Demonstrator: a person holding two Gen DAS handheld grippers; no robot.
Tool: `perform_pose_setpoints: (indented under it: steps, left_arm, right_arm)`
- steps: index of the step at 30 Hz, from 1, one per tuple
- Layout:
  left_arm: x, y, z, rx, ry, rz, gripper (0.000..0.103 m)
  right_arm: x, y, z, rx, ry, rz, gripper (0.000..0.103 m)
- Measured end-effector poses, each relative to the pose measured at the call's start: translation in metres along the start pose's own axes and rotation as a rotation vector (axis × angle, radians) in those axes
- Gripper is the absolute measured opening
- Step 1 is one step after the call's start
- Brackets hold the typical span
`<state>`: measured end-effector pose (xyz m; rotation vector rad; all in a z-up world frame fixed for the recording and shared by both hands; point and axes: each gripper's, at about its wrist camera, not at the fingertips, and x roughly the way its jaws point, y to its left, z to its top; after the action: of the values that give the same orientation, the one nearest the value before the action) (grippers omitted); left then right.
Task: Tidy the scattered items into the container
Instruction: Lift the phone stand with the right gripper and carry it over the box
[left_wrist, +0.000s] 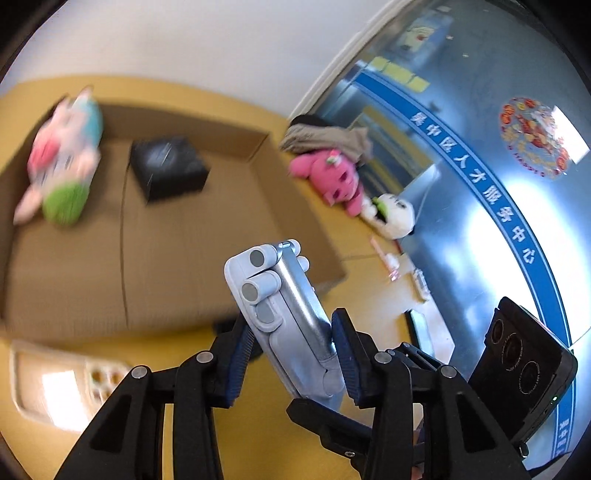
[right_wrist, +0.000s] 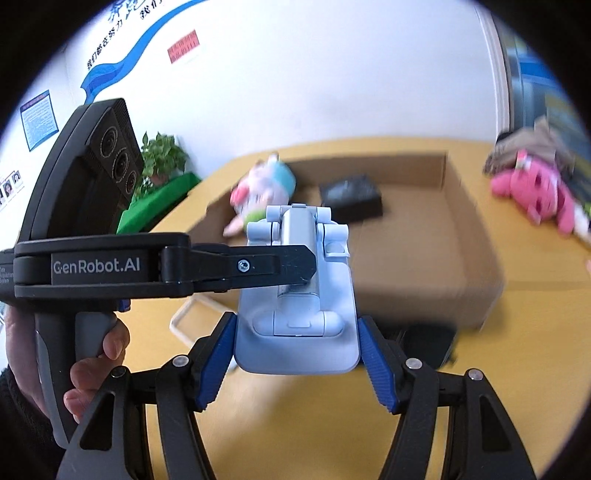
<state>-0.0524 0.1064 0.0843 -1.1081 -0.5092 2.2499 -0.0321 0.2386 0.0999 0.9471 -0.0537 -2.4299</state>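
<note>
A pale blue folding phone stand (left_wrist: 284, 314) (right_wrist: 299, 295) is held by both grippers above the yellow table. My left gripper (left_wrist: 291, 354) is shut on its narrow sides and reaches in from the left in the right wrist view (right_wrist: 288, 269). My right gripper (right_wrist: 297, 350) is shut on its wide base. The open cardboard box (left_wrist: 184, 240) (right_wrist: 424, 251) lies just beyond and holds a pastel plush doll (left_wrist: 62, 162) (right_wrist: 262, 192) and a black box (left_wrist: 166, 166) (right_wrist: 351, 195).
A pink plush (left_wrist: 328, 173) (right_wrist: 532, 192), a white panda plush (left_wrist: 391, 214) and a grey cloth (left_wrist: 325, 136) lie on the table right of the box. Small packets (left_wrist: 388, 262) lie near the table edge. A beige tray (left_wrist: 55, 384) (right_wrist: 199, 317) sits at the front.
</note>
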Motion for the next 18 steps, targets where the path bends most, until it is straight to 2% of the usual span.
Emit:
perform_pose_setpoints:
  steps: [8, 13, 18]
  left_arm:
    - [-0.001, -0.021, 0.085, 0.105, -0.029, -0.031, 0.043]
    - [0.022, -0.013, 0.136, 0.121, -0.008, -0.032, 0.042]
    - [0.057, 0.009, 0.174, 0.086, 0.027, -0.059, 0.041]
  right_arm:
    - [-0.013, -0.022, 0.074, 0.004, -0.093, -0.020, 0.065]
    - [0.010, -0.044, 0.114, 0.020, -0.085, -0.029, 0.065]
    - [0.040, -0.070, 0.146, 0.045, -0.055, -0.042, 0.065]
